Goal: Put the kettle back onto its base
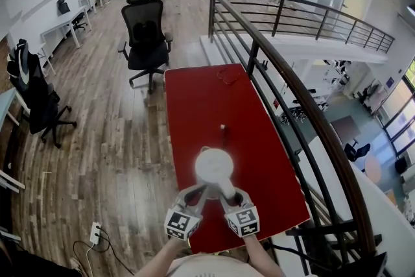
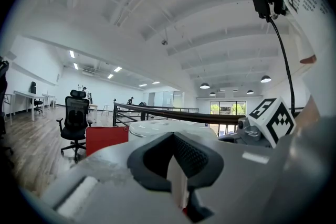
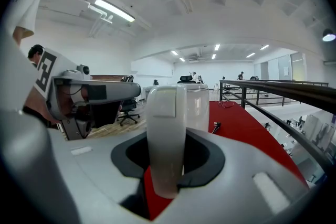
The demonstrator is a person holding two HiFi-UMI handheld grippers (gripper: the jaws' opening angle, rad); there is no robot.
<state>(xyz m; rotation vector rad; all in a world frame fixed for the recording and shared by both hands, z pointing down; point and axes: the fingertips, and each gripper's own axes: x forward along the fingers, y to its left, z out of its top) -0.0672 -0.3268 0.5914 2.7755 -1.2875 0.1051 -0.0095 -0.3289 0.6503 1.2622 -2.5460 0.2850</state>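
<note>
A white kettle [image 1: 214, 167] stands over the near part of the red table [image 1: 194, 107], its handle [image 1: 227, 190] turned toward me. My right gripper [image 1: 228, 192] is shut on that handle [image 3: 166, 134], which fills the gap between its pads in the right gripper view, with the kettle's body [image 3: 202, 105] behind. My left gripper [image 1: 200, 191] sits close against the kettle's near left side. In the left gripper view only a thin pale sliver shows between its pads [image 2: 197, 157], and the kettle's lid [image 2: 157, 126] lies just beyond. What is under the kettle is hidden.
A dark railing [image 1: 292, 94] runs along the table's right side, with a drop beyond it. A small upright item [image 1: 222, 128] stands mid-table and a thin cable-like thing [image 1: 227, 74] lies at the far end. A black office chair [image 1: 146, 36] stands beyond the table.
</note>
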